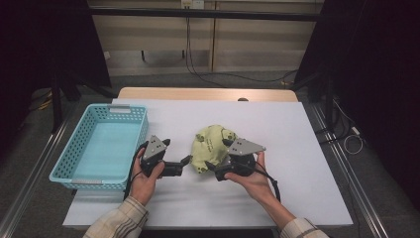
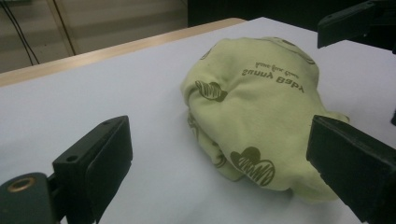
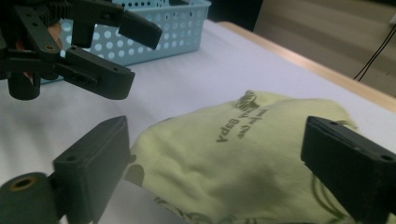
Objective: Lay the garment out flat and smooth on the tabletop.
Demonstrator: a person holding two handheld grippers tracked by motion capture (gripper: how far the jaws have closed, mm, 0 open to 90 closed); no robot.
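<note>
A crumpled yellow-green garment (image 1: 213, 144) with brown hearts and lettering lies in the middle of the white table (image 1: 297, 148). My left gripper (image 1: 182, 165) is held at the garment's left side, pointing at it, jaws open and nothing between them. In the left gripper view the garment (image 2: 261, 107) lies just ahead of the left gripper (image 2: 219, 140). My right gripper (image 1: 218, 154) is at the garment's near right edge. In its own view the right gripper (image 3: 217, 140) stands open with its jaws either side of the garment (image 3: 280, 116), pads clear of the cloth.
A light blue perforated basket (image 1: 104, 148) with nothing in it stands at the table's left edge, also behind the left gripper (image 3: 135, 56) as the basket (image 3: 177, 23). A wooden strip (image 1: 208, 93) runs along the table's far edge. Cables hang behind.
</note>
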